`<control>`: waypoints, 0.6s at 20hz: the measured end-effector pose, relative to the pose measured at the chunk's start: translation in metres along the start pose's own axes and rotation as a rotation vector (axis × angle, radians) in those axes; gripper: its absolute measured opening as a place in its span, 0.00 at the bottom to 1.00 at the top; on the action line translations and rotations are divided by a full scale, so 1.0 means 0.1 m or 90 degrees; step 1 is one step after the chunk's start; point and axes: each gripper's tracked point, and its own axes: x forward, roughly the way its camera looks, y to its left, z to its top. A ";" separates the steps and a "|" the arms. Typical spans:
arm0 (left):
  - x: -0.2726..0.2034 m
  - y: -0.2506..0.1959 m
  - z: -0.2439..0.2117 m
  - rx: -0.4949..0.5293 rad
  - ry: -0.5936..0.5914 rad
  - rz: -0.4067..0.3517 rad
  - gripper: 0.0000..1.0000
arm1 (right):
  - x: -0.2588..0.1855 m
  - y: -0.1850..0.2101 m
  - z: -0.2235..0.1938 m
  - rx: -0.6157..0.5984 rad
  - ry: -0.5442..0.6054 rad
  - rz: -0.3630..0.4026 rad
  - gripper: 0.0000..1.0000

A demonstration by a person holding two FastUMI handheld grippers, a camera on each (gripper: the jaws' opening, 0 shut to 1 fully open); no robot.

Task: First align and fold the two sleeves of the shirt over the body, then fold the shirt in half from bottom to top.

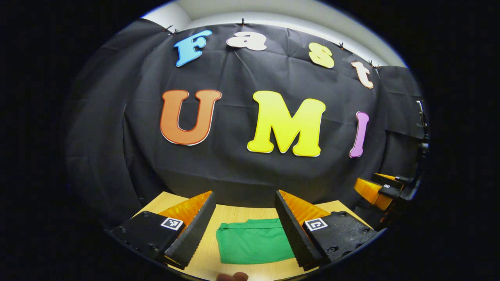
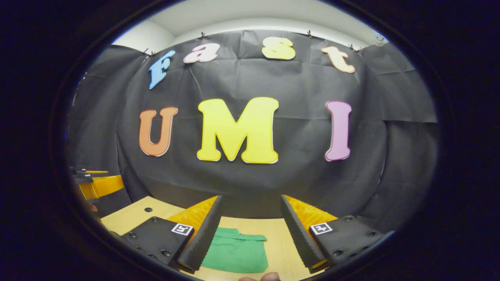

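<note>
A green shirt (image 1: 254, 242) lies folded into a compact rectangle on the wooden table (image 1: 238, 212). In the left gripper view my left gripper (image 1: 244, 197) is open and held above the table, the shirt showing between its fingers. The right gripper (image 1: 384, 189) shows at the right edge of that view, raised off the table. In the right gripper view my right gripper (image 2: 250, 201) is open too, with the green shirt (image 2: 236, 251) below and left of centre. The left gripper (image 2: 95, 183) appears at the left edge there. Neither holds anything.
The black booth wall (image 1: 242, 168) rises just behind the table's far edge. A small hole (image 2: 148, 209) marks the wooden table (image 2: 129, 216) near its left corner. A fingertip (image 1: 233, 276) shows at the bottom edge of the left gripper view.
</note>
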 end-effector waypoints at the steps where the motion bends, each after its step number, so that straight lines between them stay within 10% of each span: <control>1: -0.15 -0.04 0.04 0.004 -0.012 0.001 0.97 | -0.18 0.00 0.01 -0.002 -0.006 -0.005 0.90; 12: -1.04 -0.43 -0.22 0.053 -0.011 -0.015 0.97 | -1.23 0.16 -0.11 -0.025 -0.025 -0.022 0.94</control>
